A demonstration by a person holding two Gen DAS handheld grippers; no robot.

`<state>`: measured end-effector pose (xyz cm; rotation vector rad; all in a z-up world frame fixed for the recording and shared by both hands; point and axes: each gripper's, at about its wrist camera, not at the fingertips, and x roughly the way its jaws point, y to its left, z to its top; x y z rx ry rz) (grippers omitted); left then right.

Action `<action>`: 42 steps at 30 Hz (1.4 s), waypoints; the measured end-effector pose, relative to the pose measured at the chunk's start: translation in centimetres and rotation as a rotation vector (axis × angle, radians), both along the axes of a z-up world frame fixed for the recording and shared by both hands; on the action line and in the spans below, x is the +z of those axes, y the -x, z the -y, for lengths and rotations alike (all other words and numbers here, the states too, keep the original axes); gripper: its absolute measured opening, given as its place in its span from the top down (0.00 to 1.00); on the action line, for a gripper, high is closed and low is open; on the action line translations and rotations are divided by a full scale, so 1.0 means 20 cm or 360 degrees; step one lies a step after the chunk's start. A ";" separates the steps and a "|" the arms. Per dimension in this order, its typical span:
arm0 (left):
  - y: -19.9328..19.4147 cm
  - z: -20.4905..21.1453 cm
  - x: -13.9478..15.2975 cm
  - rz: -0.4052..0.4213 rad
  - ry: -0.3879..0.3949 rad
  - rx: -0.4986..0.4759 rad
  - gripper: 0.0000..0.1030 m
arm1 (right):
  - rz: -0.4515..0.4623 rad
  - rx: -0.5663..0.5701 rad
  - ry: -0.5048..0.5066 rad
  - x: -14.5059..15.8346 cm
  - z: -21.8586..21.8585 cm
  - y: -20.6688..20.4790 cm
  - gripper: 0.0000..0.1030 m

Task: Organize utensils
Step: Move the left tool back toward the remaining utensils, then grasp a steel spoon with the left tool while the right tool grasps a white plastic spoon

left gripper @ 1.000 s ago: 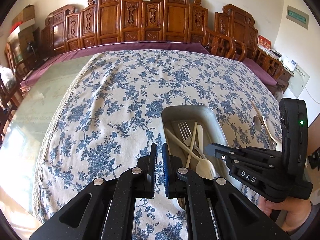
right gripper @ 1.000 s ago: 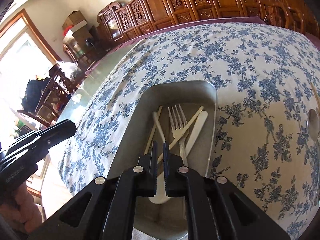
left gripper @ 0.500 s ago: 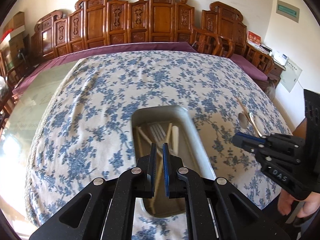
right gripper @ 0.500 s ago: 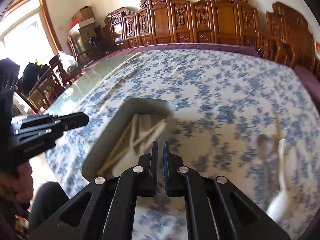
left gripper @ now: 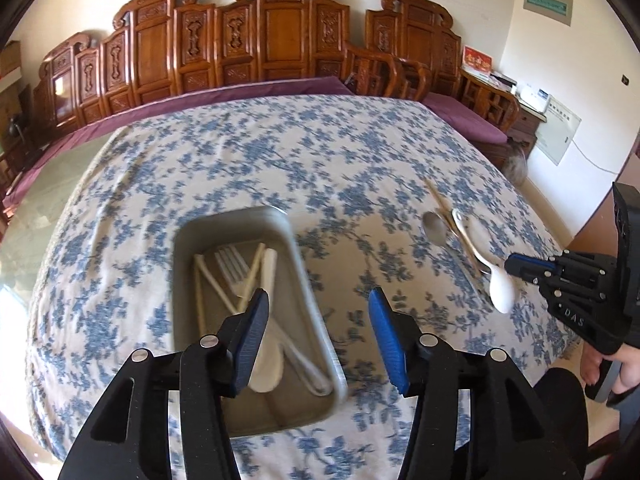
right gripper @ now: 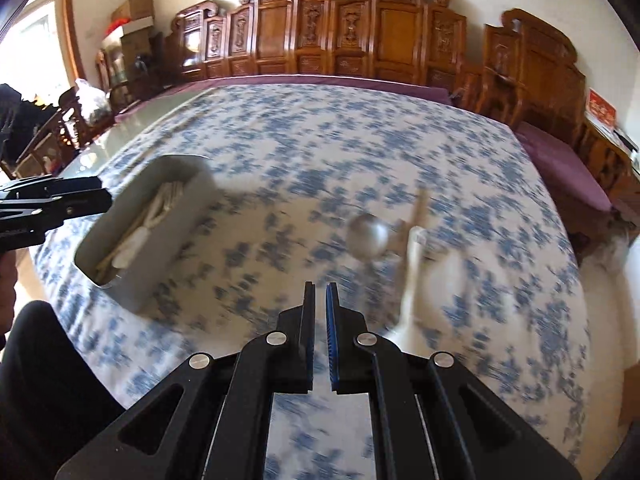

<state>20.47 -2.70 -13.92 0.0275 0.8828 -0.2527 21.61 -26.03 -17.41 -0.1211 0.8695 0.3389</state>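
Note:
A grey metal tray (left gripper: 316,312) sits on the blue-flowered tablecloth and holds a white fork (left gripper: 234,270), chopsticks and white spoons. My left gripper (left gripper: 318,306) is open and empty over the tray's right rim. To the right lie a metal spoon (left gripper: 436,228), a white spoon (left gripper: 500,288) and a chopstick. My right gripper (right gripper: 319,292) is shut and empty, above the cloth just left of the blurred metal spoon (right gripper: 368,236) and white spoon (right gripper: 414,276). In the left wrist view, the right gripper (left gripper: 510,266) is beside the white spoon's bowl. The tray (right gripper: 132,280) is at the left.
Carved wooden chairs (left gripper: 280,40) line the far side of the table. The table's near edge (left gripper: 304,456) is close below my left gripper. Bare glass tabletop (left gripper: 36,200) lies left of the cloth. A purple cushioned bench (right gripper: 560,160) is at the right.
My left gripper has opened wide. My right gripper has swung right from over the tray toward the loose spoons, staying shut.

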 end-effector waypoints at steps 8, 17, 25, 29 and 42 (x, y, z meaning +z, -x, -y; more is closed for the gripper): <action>-0.01 0.23 -0.07 -0.0042 -0.0068 -0.0094 0.43 | -0.0050 -0.0111 -0.0037 -0.10 0.20 -0.01 0.79; -0.11 0.55 -0.17 -0.0116 -0.0112 -0.0212 0.43 | -0.0135 -0.0221 -0.0046 -0.19 0.39 -0.06 0.78; -0.26 0.80 -0.28 -0.0182 -0.0155 -0.0273 0.43 | -0.0115 -0.0273 -0.0097 -0.14 0.48 -0.07 0.78; -0.32 0.90 -0.34 -0.0218 -0.0160 -0.0281 0.49 | -0.0121 -0.0293 -0.0116 -0.15 0.51 -0.08 0.78; -0.45 1.01 -0.50 -0.0286 -0.0178 -0.0177 0.67 | -0.0132 -0.0330 -0.0153 -0.16 0.55 -0.10 0.78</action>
